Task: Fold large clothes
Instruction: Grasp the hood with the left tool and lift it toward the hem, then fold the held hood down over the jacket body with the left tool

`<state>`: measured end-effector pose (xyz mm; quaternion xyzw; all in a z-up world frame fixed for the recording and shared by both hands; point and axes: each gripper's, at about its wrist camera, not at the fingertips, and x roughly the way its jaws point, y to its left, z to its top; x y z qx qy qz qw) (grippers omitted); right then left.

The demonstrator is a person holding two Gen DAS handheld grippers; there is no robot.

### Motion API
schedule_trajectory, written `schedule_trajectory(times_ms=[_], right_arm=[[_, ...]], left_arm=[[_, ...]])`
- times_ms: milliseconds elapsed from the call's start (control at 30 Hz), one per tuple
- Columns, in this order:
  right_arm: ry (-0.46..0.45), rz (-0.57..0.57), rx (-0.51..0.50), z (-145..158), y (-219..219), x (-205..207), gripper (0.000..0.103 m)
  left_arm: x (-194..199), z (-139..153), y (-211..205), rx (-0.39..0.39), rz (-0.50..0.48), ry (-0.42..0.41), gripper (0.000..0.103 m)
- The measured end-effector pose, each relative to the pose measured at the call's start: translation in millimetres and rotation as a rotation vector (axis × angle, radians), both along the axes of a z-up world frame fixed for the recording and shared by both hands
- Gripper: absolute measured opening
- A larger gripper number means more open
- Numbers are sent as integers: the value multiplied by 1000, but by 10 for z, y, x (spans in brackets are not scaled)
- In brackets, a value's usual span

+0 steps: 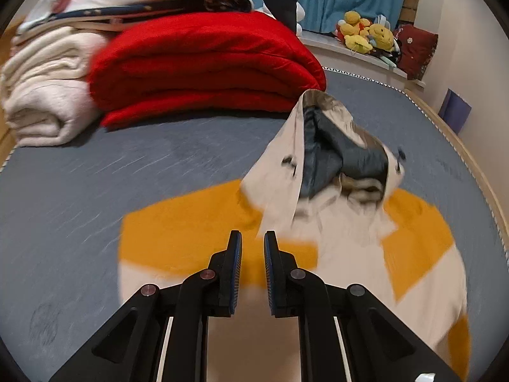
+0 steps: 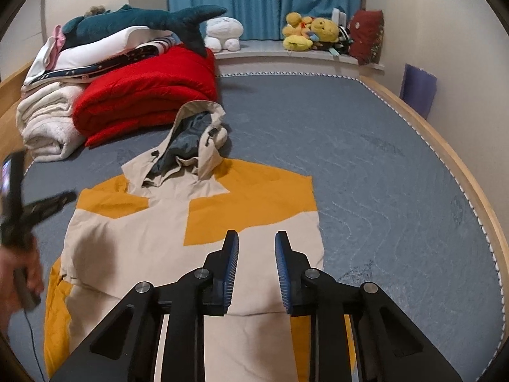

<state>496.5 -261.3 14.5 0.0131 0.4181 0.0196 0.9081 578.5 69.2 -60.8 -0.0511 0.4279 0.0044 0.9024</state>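
A grey-blue mattress (image 2: pixel 366 165) fills most of both views, edged by white-and-dark piping and framed by a pale wooden bed rail (image 2: pixel 458 156). A cream and mustard-yellow hooded jacket (image 2: pixel 152 222) is spread flat on the near part of the mattress, its hood (image 2: pixel 197 130) lying open toward the head of the bed so that a dark grey lining is shown.

Just beyond the hood, a folded red quilt (image 2: pixel 146 95) is stacked beside rolled cream blankets (image 2: pixel 44 124). White and navy-patterned bedding is piled on top of these, and a teal plush shark (image 2: pixel 149 20) is laid across the pile. Behind the bed, blue curtains (image 2: pixel 261 0) are drawn above a pale window ledge (image 2: pixel 286 52), on which a white plush toy (image 2: pixel 224 31), several yellow plush toys (image 2: pixel 307 30) and a dark red cushion (image 2: pixel 366 35) are set. A purple sheet (image 2: pixel 416 90) is propped against the cream wall on the right.

The left gripper (image 1: pixel 253 264) is held above the jacket's left shoulder, its fingers parted by a narrow gap with nothing between them. The right gripper (image 2: pixel 257 267) is held over the jacket's right side, its fingers spread wider and likewise released. The left view is blurred.
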Motion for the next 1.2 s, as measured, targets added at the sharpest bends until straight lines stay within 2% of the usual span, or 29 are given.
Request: schedule_trajectory(times_ms=[200,300,367,433,633,667,700,833,900,1000,1100,1133,1200], right_arm=[[24,-14,7,-94,-65,65,25],[42,-23,11,-170,-89,112,25],[56,-26,14,-222,-89,146,25],[68,-26,23,-260,-83,161,25],[97,-24,35,-353,-93,201,25],[102,-27,34,-371,-105,206,25],[105,-32,35,-380,-120,211,25],[110,-59,50,-375,-210,218,25],[103,-69,45,-356,-253,214,25],[106,-91,65,-344,-328,225,25],[106,-97,96,-310,-362,224,24],[99,-95,108,-284,-367,215,17],[84,-91,118,-210,-357,193,14]], left_arm=[[1005,-9,-189,-89,-16,28,13],[1497,-25,-341,-92,-24,21,16],[1743,-51,-394,-117,-22,25,34],[2001,-101,-434,-136,-4,32,41],[2477,-271,-542,-129,25,46,41],[2538,-317,-572,-122,27,56,37],[2571,-340,-581,-120,25,59,34],[2686,-477,-621,-74,34,118,5],[2680,-497,-611,-36,37,146,1],[2477,-320,-578,-50,1,115,0],[1995,36,-633,-63,-91,40,0],[1697,200,-673,-58,-139,4,0],[1256,395,-773,-22,-212,-36,0]])
